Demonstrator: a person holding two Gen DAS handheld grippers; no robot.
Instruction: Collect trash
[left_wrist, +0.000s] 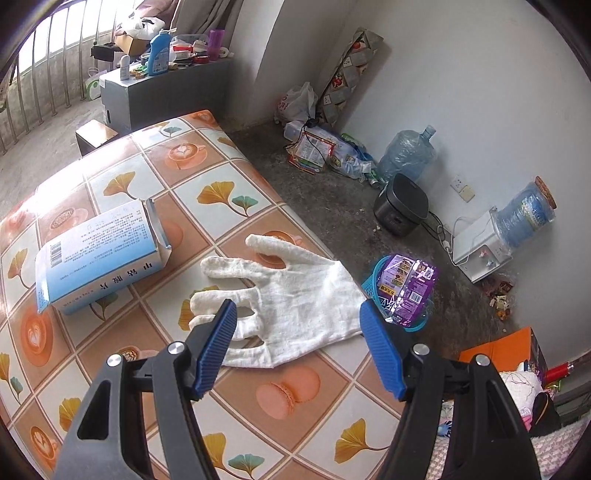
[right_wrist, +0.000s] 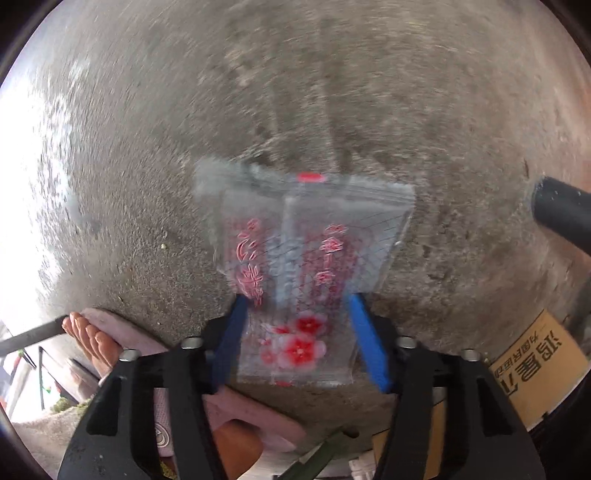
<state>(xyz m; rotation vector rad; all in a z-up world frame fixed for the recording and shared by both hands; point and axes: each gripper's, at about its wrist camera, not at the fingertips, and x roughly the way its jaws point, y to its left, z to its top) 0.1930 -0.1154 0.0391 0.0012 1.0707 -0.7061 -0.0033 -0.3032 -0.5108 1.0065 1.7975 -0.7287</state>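
In the left wrist view a white cotton glove (left_wrist: 295, 280) lies flat on the tiled-pattern tablecloth (left_wrist: 207, 155). My left gripper (left_wrist: 298, 308) hangs open just above its finger end, one pad on each side. A blue-and-white medicine box (left_wrist: 99, 254) lies to the left. Past the table edge, a teal basket (left_wrist: 373, 280) on the floor holds a purple wrapper (left_wrist: 410, 288). In the right wrist view a clear wrapper with red flowers (right_wrist: 295, 258) sits between the pads of my right gripper (right_wrist: 298, 298) over the concrete floor. Its side edges meet both pads.
A black rice cooker (left_wrist: 400, 210), a water jug (left_wrist: 406, 155), a white dispenser (left_wrist: 480, 243) and loose litter (left_wrist: 321, 147) line the wall. In the right wrist view a person's foot in a pink slipper (right_wrist: 88, 332), a black tube (right_wrist: 561, 214) and a cardboard box (right_wrist: 535, 362) surround the wrapper.
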